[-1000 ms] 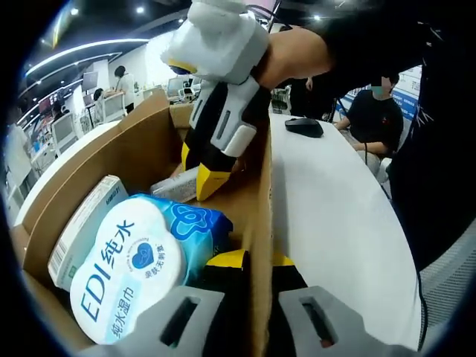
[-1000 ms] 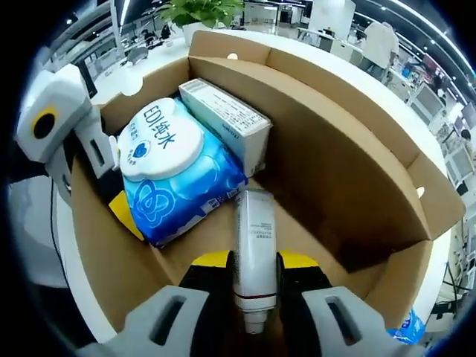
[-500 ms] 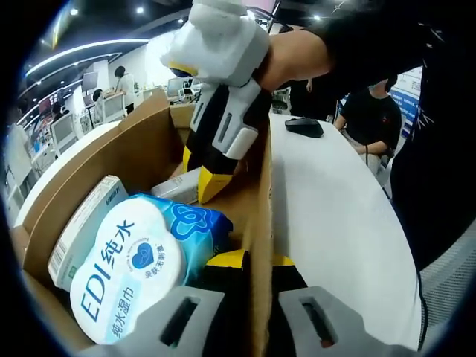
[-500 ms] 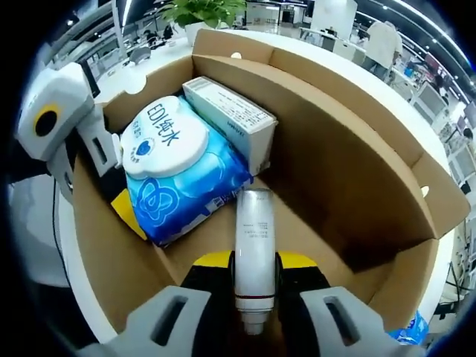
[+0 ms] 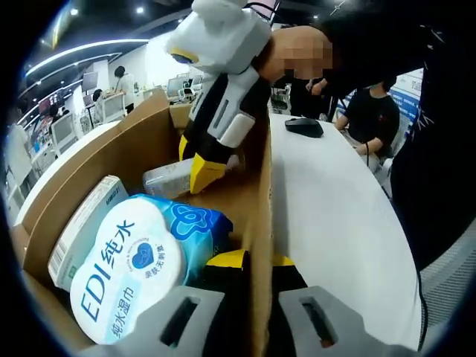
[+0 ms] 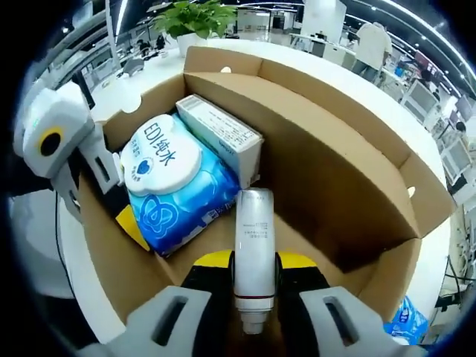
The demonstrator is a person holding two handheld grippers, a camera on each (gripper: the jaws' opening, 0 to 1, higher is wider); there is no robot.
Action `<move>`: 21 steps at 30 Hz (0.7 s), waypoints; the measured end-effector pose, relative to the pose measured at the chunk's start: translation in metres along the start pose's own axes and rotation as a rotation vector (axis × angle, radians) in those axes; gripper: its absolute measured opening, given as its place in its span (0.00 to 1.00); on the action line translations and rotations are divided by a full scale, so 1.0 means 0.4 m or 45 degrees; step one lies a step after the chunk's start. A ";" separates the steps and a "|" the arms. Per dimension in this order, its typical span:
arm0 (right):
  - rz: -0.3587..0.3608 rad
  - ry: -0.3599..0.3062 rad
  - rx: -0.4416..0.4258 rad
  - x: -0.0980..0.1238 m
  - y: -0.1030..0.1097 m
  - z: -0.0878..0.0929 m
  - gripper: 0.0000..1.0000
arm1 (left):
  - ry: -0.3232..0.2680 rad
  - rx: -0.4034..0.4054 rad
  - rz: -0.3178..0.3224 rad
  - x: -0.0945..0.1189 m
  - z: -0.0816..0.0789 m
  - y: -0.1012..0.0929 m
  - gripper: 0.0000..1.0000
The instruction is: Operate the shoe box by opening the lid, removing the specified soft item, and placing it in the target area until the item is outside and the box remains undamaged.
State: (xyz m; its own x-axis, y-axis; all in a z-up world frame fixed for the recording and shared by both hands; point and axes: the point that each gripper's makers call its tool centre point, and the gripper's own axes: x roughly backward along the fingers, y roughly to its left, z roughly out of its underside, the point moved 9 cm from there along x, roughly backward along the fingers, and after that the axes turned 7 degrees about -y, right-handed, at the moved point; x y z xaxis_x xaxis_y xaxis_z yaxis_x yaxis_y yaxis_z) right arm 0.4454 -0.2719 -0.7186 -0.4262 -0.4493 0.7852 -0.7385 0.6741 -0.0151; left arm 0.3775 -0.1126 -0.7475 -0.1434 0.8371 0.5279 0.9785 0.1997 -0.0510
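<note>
Pinching a white cylindrical squeeze tube (image 6: 254, 245) lengthwise along its jaws, the right gripper (image 6: 254, 279) sits inside the open brown cardboard shoe box (image 6: 349, 186).

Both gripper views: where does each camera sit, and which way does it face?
Left gripper view: rides the left tongs, which straddle the cardboard box wall; faces along the box to the right tongs and the person's dark sleeve.
Right gripper view: rides the right tongs, shut on a white tube; looks down into the box.
Shared: wet wipes pack, white carton, tube.
</note>
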 end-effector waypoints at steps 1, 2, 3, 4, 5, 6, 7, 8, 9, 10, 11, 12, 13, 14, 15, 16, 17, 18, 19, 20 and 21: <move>0.007 -0.013 -0.022 0.006 0.001 -0.004 0.18 | 0.000 0.000 -0.001 0.000 0.000 0.000 0.01; 0.006 -0.020 -0.017 0.012 0.000 -0.008 0.18 | 0.000 -0.001 -0.001 0.000 0.000 0.000 0.01; 0.010 -0.024 -0.011 0.018 0.003 -0.010 0.18 | -0.001 -0.001 -0.001 0.000 0.000 0.000 0.01; 0.020 -0.031 -0.011 0.026 0.002 -0.017 0.18 | -0.001 -0.002 -0.001 0.000 0.000 0.000 0.01; 0.022 -0.040 -0.008 0.031 0.004 -0.020 0.18 | -0.001 -0.002 -0.001 0.000 0.000 0.000 0.01; 0.027 -0.048 -0.006 0.038 0.003 -0.026 0.18 | 0.000 -0.001 -0.001 0.000 0.000 0.000 0.01; 0.033 -0.055 -0.004 0.044 0.005 -0.029 0.18 | -0.001 -0.001 -0.001 0.000 0.000 0.000 0.01; 0.041 -0.063 -0.003 0.052 0.003 -0.034 0.18 | -0.001 -0.001 -0.002 0.000 0.000 0.000 0.01; 0.040 -0.065 -0.007 0.057 0.004 -0.037 0.18 | -0.001 0.000 -0.003 0.000 0.000 0.000 0.01; 0.041 -0.068 -0.010 0.061 0.003 -0.040 0.18 | -0.001 0.003 -0.004 0.000 0.000 0.000 0.01; 0.045 -0.074 -0.007 0.065 0.005 -0.043 0.18 | 0.000 0.002 -0.004 -0.001 0.000 0.001 0.01; 0.044 -0.076 -0.006 0.068 0.005 -0.045 0.18 | 0.000 0.003 -0.004 -0.001 0.000 0.001 0.01; 0.044 -0.077 -0.008 0.075 0.008 -0.047 0.18 | 0.000 0.003 -0.004 -0.001 0.000 0.000 0.01; 0.047 -0.081 -0.010 0.080 0.008 -0.050 0.18 | 0.000 0.002 -0.004 -0.001 0.000 0.000 0.01; 0.055 -0.090 -0.010 0.088 0.008 -0.053 0.18 | -0.001 0.003 -0.004 -0.001 0.000 0.000 0.01; 0.060 -0.097 -0.017 0.094 0.006 -0.056 0.18 | 0.000 0.004 -0.005 -0.001 0.000 0.000 0.01; 0.061 -0.104 -0.023 0.101 0.007 -0.059 0.18 | 0.000 0.004 -0.005 -0.001 0.000 0.000 0.01; 0.060 -0.114 -0.033 0.110 0.007 -0.063 0.18 | 0.000 0.005 -0.005 0.000 0.000 0.000 0.01; 0.057 -0.116 -0.042 0.118 0.009 -0.065 0.18 | 0.000 0.005 -0.005 0.000 0.000 0.000 0.01; 0.061 -0.126 -0.053 0.130 0.007 -0.068 0.18 | 0.000 0.006 -0.004 0.000 0.001 0.000 0.01; 0.067 -0.132 -0.056 0.140 0.006 -0.069 0.18 | 0.000 0.006 -0.004 0.000 0.001 0.000 0.01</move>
State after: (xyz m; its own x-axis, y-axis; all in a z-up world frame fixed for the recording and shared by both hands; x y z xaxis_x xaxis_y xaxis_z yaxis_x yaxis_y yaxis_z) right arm 0.4344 -0.2791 -0.6576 -0.5175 -0.4693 0.7155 -0.6909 0.7225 -0.0258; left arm 0.3775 -0.1124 -0.7478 -0.1467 0.8363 0.5283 0.9773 0.2049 -0.0530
